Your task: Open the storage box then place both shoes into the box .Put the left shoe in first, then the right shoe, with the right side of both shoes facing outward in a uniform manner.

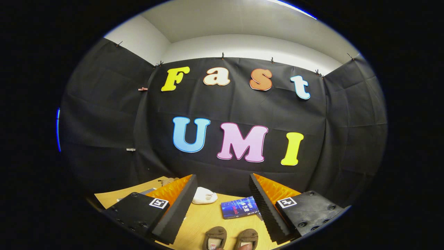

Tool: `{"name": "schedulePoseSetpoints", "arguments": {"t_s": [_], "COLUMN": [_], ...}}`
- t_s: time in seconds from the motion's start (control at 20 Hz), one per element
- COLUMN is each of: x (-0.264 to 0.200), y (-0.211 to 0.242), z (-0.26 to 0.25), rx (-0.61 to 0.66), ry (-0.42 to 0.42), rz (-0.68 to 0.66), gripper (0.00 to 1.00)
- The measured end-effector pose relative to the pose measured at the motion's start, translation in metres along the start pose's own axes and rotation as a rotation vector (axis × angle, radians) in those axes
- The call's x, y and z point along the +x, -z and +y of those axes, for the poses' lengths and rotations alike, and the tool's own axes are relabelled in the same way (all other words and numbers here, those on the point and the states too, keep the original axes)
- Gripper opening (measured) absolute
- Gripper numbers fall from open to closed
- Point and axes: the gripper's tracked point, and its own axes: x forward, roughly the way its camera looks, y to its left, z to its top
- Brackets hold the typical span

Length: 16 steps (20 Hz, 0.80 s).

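Your hand-held gripper [220, 208] spread wide, holding nothing. Pair of brown fabric shoes [230, 239] on light wooden bench [201, 222], apparently untouched; everything left.

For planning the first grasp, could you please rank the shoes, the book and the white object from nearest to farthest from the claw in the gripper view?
The claw is open.
1. Pair of shoes, side by side between the fingers, nearest.
2. Blue book, ahead, toward the right finger.
3. White object, beyond, by the left finger's tip.
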Motion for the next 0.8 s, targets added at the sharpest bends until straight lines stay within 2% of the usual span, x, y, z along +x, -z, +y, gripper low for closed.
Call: {"name": "schedulePoseSetpoints", "arguments": {"t_s": [0.25, 0.5, 0.6, 0.8], "x": [0.006, 0.016, 0.02, 0.044], "y": [0.045, 0.109, 0.142, 0.216], "z": [0.052, 0.104, 0.116, 0.127], "rx": [0.195, 0.547, 0.647, 0.753], "ry": [-0.237, -0.434, -0.469, -0.467], "rz": [0.147, 0.329, 0.422, 0.52], "gripper": [0.97, 0.97, 0.97, 0.97]}}
